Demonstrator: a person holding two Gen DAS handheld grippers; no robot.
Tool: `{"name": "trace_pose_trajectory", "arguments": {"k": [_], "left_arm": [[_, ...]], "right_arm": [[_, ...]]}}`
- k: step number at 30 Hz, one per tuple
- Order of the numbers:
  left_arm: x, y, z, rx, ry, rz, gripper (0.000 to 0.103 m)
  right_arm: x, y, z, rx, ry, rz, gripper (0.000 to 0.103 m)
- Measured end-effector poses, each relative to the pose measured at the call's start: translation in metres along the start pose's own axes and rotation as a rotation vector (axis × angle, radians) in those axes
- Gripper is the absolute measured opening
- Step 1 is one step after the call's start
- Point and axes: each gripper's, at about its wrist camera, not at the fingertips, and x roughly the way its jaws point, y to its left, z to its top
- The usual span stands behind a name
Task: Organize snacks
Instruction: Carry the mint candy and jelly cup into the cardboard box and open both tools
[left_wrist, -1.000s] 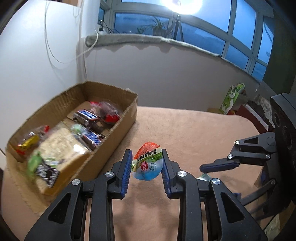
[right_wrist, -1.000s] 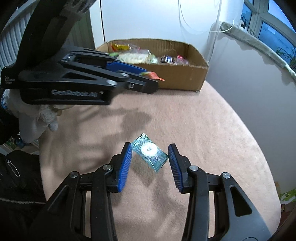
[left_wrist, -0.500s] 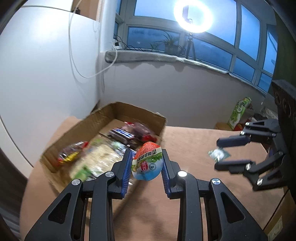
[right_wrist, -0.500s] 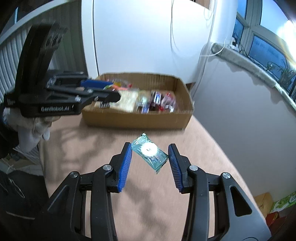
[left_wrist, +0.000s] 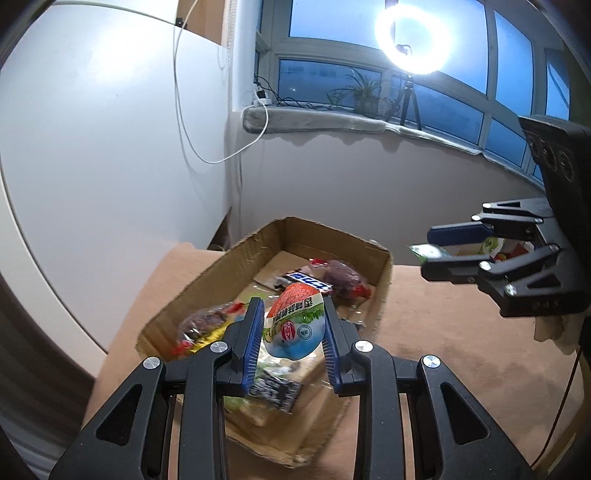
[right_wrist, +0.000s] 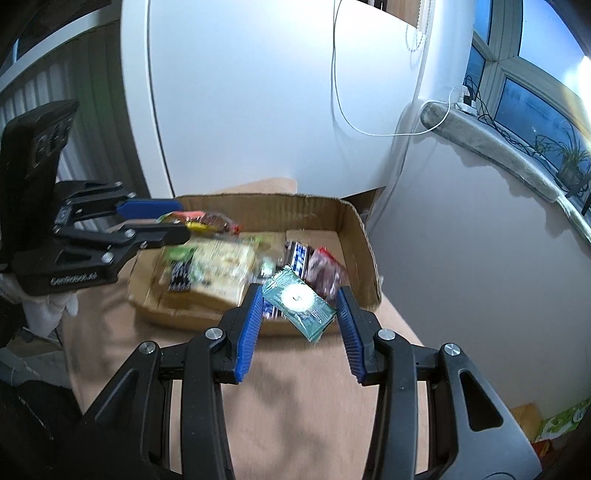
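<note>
The left gripper (left_wrist: 293, 328) is clamped on a round pouch (left_wrist: 294, 325), red on top and blue below, carried above the near end of the box (left_wrist: 384, 273). The right gripper (right_wrist: 297, 314) pinches a flat green packet (right_wrist: 300, 301) by its edges, hanging over the near wall of the box (right_wrist: 354, 225), towards its right end.

The packet is the likelier failure: it sits skewed between the pads, held only across thin foil edges (a grip that looks easy to lose), so a jolt could let it twist out and land on the worktop (right_wrist: 295, 406) short of the box. The pouch is soft and bulging; a squeeze may make it squirt forward.

Both grippers close in on one box, so they could knock together above it. The left half is already piled with snacks (right_wrist: 214, 269), and a drop there may slide off.
</note>
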Motion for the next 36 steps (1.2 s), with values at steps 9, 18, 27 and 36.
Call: {"name": "trace_pose_trajectory", "arguments": {"k": [9,18,27,36], "left_arm": [[0.009,0.012,0.003,0.002,0.010,0.015,0.028],[0.017,0.020,0.000,0.000,0.025,0.023,0.028],[0.023,0.026,-0.002,-0.009,0.038,0.031,0.028],[0.024,0.024,-0.001,-0.009,0.044,0.024,0.031]], "right_arm": [[0.033,-0.009,0.031,0.043,0.001,-0.009,0.042],[0.071,-0.025,0.055,0.116,0.021,-0.005,0.042],[0.099,-0.029,0.066,0.144,0.055,-0.024,0.043],[0.102,-0.026,0.070,0.149,0.054,-0.044,0.052]]}}
